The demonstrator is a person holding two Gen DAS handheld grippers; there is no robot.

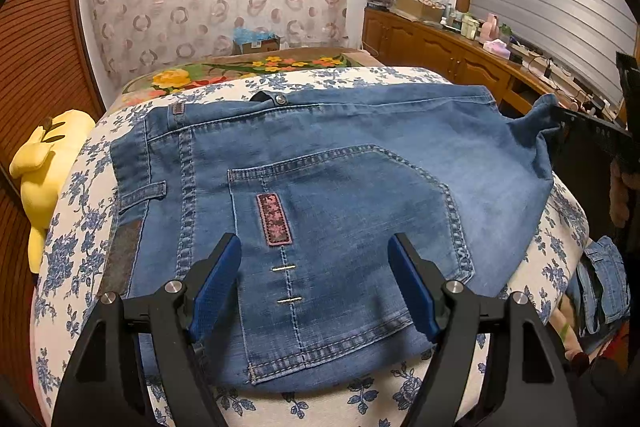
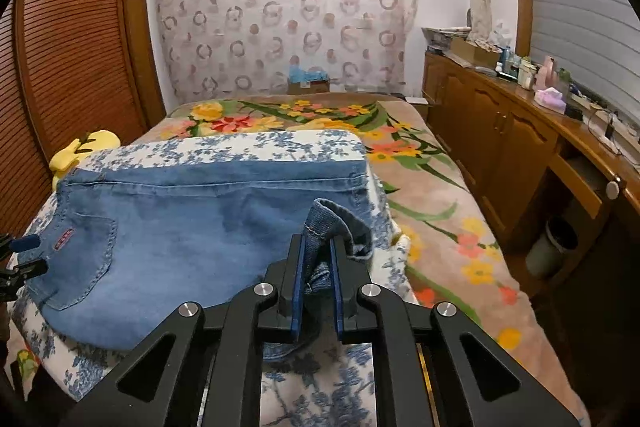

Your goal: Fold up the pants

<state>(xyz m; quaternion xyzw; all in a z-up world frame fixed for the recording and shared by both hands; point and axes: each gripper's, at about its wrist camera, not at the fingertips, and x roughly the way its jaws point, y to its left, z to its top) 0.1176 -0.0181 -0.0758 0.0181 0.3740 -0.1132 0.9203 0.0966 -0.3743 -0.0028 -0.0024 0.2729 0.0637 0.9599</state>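
Jeans (image 1: 340, 163) lie on blue-flowered cushion (image 1: 80, 227) atop floral-blanketed bed (image 2: 432, 187)

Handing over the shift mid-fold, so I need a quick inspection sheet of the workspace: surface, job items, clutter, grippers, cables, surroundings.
Surface: white pad with blue flower print, on a floral bedspread.
Job's things: blue denim pants lying flat, back pocket up.
Clutter: yellow plush toy at the pad's edge.
Grippers: left gripper open above the pocket; right gripper shut on a bunched denim edge.
Cables: some on the wooden sideboard.
Surroundings: patterned curtain, louvred wooden doors.
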